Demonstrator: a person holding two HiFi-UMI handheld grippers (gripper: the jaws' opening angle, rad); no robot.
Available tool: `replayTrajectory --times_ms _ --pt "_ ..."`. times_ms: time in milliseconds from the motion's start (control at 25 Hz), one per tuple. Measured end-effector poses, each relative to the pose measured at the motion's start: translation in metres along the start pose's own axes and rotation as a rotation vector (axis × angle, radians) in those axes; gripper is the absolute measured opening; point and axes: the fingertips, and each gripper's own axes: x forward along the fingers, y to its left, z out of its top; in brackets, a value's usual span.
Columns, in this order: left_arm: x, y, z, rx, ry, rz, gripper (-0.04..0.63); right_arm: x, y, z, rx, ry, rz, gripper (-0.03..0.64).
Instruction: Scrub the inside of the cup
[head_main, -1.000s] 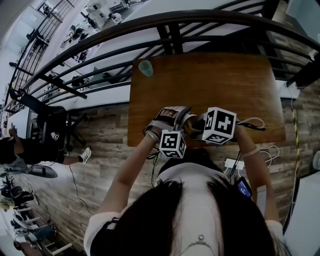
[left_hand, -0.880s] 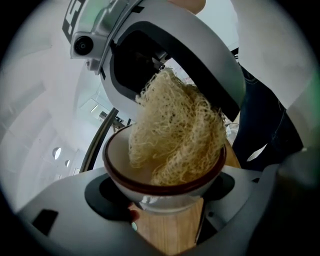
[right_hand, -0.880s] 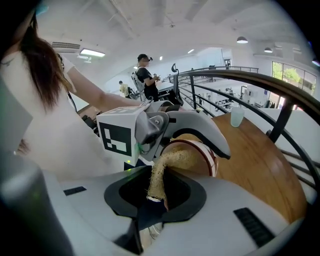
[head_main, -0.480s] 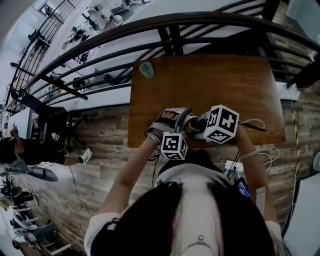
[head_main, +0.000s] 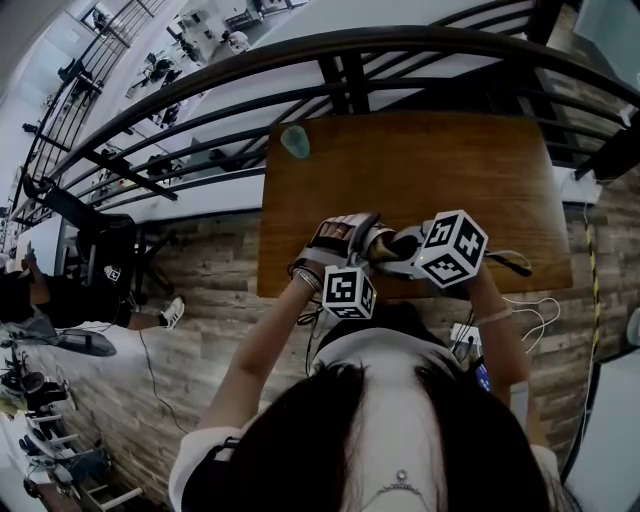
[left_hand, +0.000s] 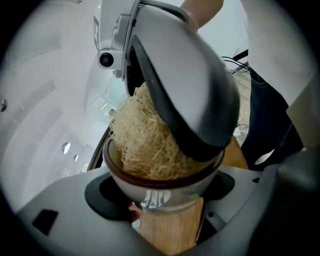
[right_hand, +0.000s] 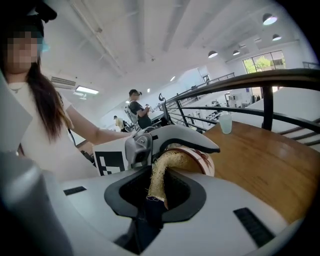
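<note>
The wooden table (head_main: 430, 160) stretches away ahead of both grippers, which meet above its near edge. The left gripper (left_hand: 162, 192) is clamped on the white, brown-rimmed cup (left_hand: 165, 186), holding it tilted with its mouth toward the right gripper (right_hand: 157, 192). That one is closed on the tail of a tan loofah scrubber (left_hand: 145, 145), whose bushy end sits pushed down inside the cup and against its wall. The scrubbing looks to be under way rather than finished. How clean the inside is cannot be told, since the fibres fill the opening. Lifting the loofah out and setting the cup down are not yet done. A pale plastic tumbler (head_main: 294, 141) stands well beyond the left gripper, at the table's far corner. The cup's wall bears a small dark print, too blurred to read, and no other writing shows.
</note>
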Motion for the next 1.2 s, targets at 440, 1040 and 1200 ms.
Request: replayTrajectory --times_ms 440,1040,1200 --pt "-0.005 0.012 -0.014 -0.034 0.033 0.06 0.407 0.003 -0.011 0.023 0.162 -0.214 0.005 0.083" --pt "-0.006 0.028 -0.016 -0.062 0.043 0.15 0.407 -0.011 -0.021 0.041 0.392 -0.491 0.04 0.083" --pt "-0.005 0.03 -0.015 -0.058 0.042 0.155 0.407 -0.015 -0.023 0.043 0.448 -0.548 0.064 0.083"
